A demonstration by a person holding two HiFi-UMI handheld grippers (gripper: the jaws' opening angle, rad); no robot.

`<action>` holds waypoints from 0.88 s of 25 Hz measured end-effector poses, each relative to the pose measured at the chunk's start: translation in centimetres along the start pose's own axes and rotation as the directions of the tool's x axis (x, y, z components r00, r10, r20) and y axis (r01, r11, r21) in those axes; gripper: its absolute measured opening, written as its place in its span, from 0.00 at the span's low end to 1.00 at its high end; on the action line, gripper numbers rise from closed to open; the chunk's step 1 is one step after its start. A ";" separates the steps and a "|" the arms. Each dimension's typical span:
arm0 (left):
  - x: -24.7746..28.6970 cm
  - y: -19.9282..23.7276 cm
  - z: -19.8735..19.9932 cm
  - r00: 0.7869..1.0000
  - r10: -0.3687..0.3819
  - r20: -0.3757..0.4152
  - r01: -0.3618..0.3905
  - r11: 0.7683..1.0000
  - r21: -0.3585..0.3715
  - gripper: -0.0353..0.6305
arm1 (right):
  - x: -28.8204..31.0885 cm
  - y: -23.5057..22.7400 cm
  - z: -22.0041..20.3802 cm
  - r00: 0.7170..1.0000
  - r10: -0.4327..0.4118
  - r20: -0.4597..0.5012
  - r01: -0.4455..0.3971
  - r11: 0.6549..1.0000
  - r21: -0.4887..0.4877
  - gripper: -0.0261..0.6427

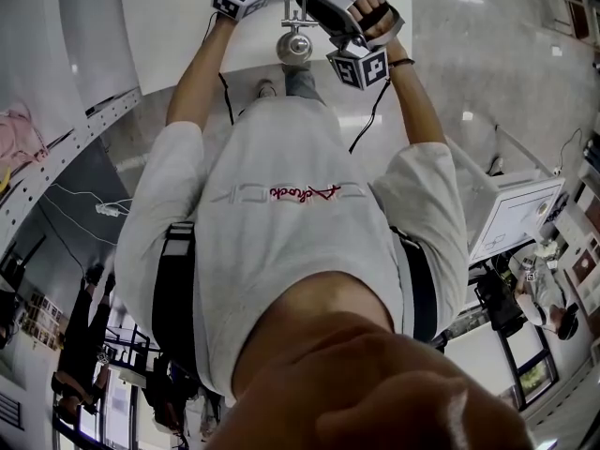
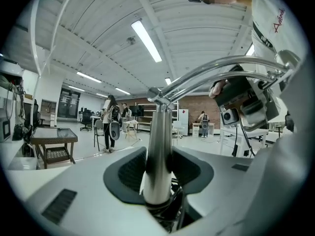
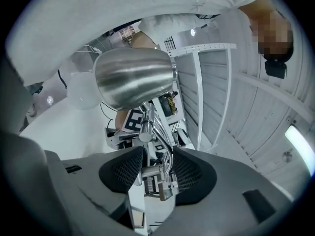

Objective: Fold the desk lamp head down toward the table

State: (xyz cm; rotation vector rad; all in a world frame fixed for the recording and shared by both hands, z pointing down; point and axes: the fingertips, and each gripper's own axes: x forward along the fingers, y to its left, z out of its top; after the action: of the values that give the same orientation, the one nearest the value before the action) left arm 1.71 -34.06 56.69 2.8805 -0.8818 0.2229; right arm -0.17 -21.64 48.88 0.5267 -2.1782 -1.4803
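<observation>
Two claws are working at the lamp, up at arm's length. Now the left claw (image 2: 158, 167) is sitting loosely round the steel pole (image 2: 158, 146), its pads not biting. Meanwhile the right claw (image 3: 156, 168) is standing wide, with the thin joint (image 3: 144, 134) between its pads and the head (image 3: 133, 77) hanging just beyond, shade tipped sideways. For a clean fold, I'd say the left is needing a firm pinch on the pole first, then the right closing near the joint and easing the head down slowly, without twisting.
</observation>
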 end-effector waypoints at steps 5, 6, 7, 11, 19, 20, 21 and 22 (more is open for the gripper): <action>-1.8 0.3 -0.5 1.000 0.024 -0.016 -0.024 1.000 0.001 0.31 | -1.0 -0.1 -1.5 0.997 -0.020 -0.069 0.027 0.995 0.096 0.31; -2.3 0.4 -0.4 0.999 0.030 -0.014 -0.030 1.000 -0.002 0.32 | -1.2 -0.1 -1.7 0.996 -0.024 -0.082 0.033 0.993 0.110 0.30; -2.8 0.6 -0.4 0.999 0.040 -0.010 -0.040 0.999 -0.004 0.32 | -1.2 -0.1 -1.8 0.995 -0.027 -0.094 0.038 0.992 0.119 0.28; -4.9 0.3 -0.4 0.996 0.084 0.004 -0.084 0.996 0.005 0.30 | -1.5 0.6 -2.3 0.988 -0.033 -0.148 0.056 0.987 0.151 0.13; -7.7 -0.9 -0.3 0.993 0.117 0.012 -0.118 0.992 0.038 0.09 | -2.4 1.9 -2.5 0.971 -0.033 -0.237 0.108 0.944 0.312 0.07; -7.9 -1.2 -0.3 0.993 0.115 0.012 -0.115 0.993 0.037 0.09 | -2.6 1.9 -2.6 0.968 -0.039 -0.248 0.126 0.929 0.347 0.07; -8.1 -1.3 -0.2 0.993 0.116 0.017 -0.116 0.993 0.034 0.09 | -2.8 1.7 -2.7 0.965 -0.047 -0.260 0.148 0.911 0.386 0.07; -8.4 -1.4 -0.1 0.993 0.120 0.024 -0.120 0.992 0.030 0.09 | -2.9 1.5 -2.8 0.961 -0.056 -0.272 0.173 0.887 0.428 0.07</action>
State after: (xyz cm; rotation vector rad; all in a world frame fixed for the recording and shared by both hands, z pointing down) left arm -4.35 -28.28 55.23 2.8662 -1.0665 0.2180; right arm 3.74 -21.65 50.78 0.9603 -2.3082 -0.8871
